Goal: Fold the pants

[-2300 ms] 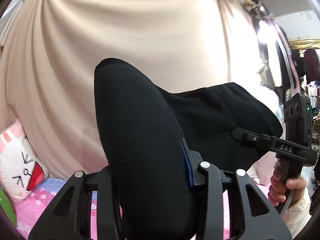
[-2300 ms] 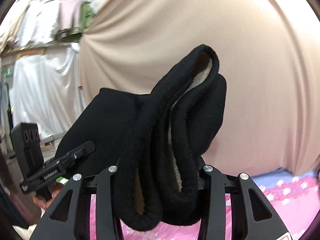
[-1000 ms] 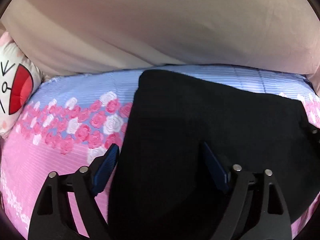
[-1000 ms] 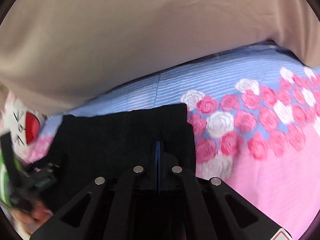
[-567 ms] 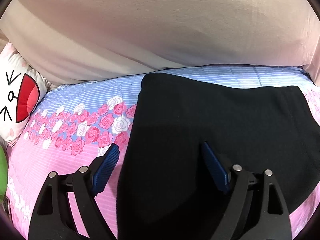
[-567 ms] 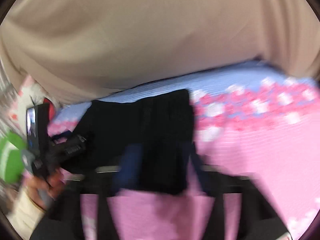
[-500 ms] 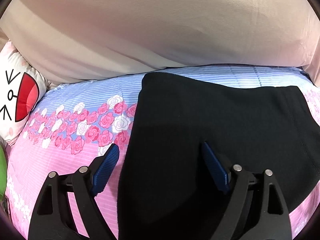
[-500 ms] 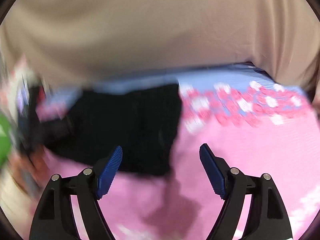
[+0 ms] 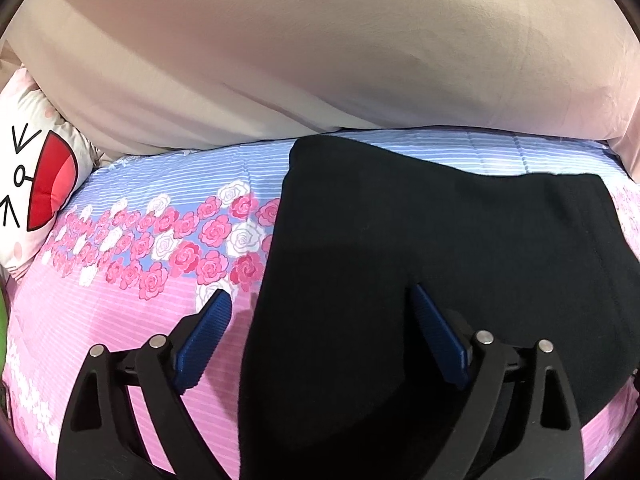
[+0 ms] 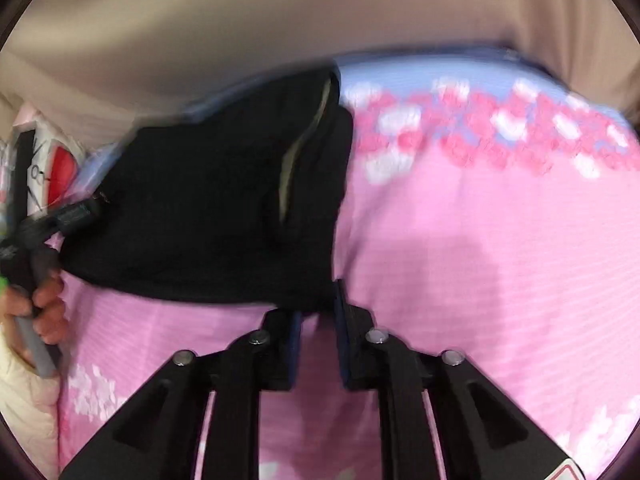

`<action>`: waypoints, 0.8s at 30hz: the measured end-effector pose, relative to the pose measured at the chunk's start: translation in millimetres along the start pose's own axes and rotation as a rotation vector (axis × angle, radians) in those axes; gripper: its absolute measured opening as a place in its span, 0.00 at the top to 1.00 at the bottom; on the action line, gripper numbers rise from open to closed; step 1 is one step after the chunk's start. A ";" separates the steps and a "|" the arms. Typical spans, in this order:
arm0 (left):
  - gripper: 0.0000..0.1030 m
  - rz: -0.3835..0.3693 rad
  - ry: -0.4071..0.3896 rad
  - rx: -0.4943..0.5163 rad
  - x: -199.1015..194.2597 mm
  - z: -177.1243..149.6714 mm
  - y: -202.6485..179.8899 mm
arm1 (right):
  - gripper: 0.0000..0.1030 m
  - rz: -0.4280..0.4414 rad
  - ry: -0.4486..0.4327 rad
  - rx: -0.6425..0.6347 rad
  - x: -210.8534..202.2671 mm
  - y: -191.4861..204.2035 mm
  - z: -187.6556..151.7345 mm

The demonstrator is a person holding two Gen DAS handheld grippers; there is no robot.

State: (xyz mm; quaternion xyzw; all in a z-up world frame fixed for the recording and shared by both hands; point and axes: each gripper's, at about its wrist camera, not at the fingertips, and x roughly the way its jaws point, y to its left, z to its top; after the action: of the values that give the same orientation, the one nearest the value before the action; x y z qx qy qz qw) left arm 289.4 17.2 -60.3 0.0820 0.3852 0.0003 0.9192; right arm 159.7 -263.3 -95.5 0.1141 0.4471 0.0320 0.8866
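- The black pants (image 9: pixel 440 248) lie folded flat on a bedspread (image 9: pixel 120 320) of pink and blue stripes with printed roses; a beige cloth (image 9: pixel 320 60) rises behind them.
- The left claw (image 9: pixel 320 316) hangs over the near left edge of the pants with its jaws wide and opening; its left blue pad is over the bedspread, its right pad over the black fabric, and neither presses on the cloth.
- A white pillow (image 9: pixel 28 188) with a red cartoon mouth lies far to the left of that claw, against the beige cloth.
- The right claw (image 10: pixel 318 312) sits at the near right corner of the pants (image 10: pixel 224 200), its jaws narrow and closing; the corner of the fabric reaches just between the pad tips; the picture is blurred, so I cannot tell whether the pads pinch it.
- Ahead of the right claw a pale lining shows along the right edge of the pants.
- Far to its left a hand (image 10: pixel 40 304) in a cream sleeve grips the handle of the other claw.
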 end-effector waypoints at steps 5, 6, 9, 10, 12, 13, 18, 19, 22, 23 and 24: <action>0.15 -0.026 -0.024 -0.021 -29.0 -10.3 6.0 | 0.88 -0.049 -0.077 0.044 -48.9 15.0 -13.2; 0.15 -0.020 -0.033 -0.016 -37.9 -14.2 6.9 | 0.88 -0.053 -0.097 0.048 -58.1 17.7 -17.2; 0.15 -0.007 -0.073 0.007 -70.6 -31.5 10.5 | 0.82 -0.059 -0.159 0.068 -85.0 29.2 -35.1; 0.15 -0.005 -0.081 0.011 -82.3 -39.4 11.8 | 0.82 -0.065 -0.170 0.070 -89.2 35.1 -37.8; 0.15 -0.009 -0.090 0.011 -101.9 -55.2 15.1 | 0.82 -0.079 -0.195 0.061 -102.1 49.9 -46.0; 0.15 -0.011 -0.095 0.007 -109.1 -61.8 16.6 | 0.82 -0.081 -0.208 0.059 -105.5 54.7 -50.5; 0.07 -0.021 -0.156 -0.017 -144.7 -103.3 22.5 | 0.69 -0.120 -0.267 0.049 -103.8 78.6 -69.2; 0.06 -0.027 -0.170 -0.023 -149.5 -113.8 22.7 | 0.66 -0.134 -0.276 0.046 -103.7 80.9 -75.2; 0.06 -0.047 -0.208 -0.045 -152.4 -141.0 20.8 | 0.63 -0.176 -0.281 0.035 -98.0 86.5 -92.5; 0.06 -0.037 -0.209 -0.038 -150.4 -146.2 18.3 | 0.63 -0.172 -0.273 0.035 -94.8 86.8 -98.3; 0.06 -0.023 -0.202 -0.023 -147.4 -149.9 14.8 | 0.63 -0.172 -0.256 0.040 -92.3 86.6 -100.9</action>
State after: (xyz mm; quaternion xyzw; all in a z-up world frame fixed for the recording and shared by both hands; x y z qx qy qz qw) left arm 80.5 44.9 -57.1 0.0666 0.2914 -0.0142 0.9542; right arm 27.7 -176.3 -60.9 0.0962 0.3392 -0.0679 0.9333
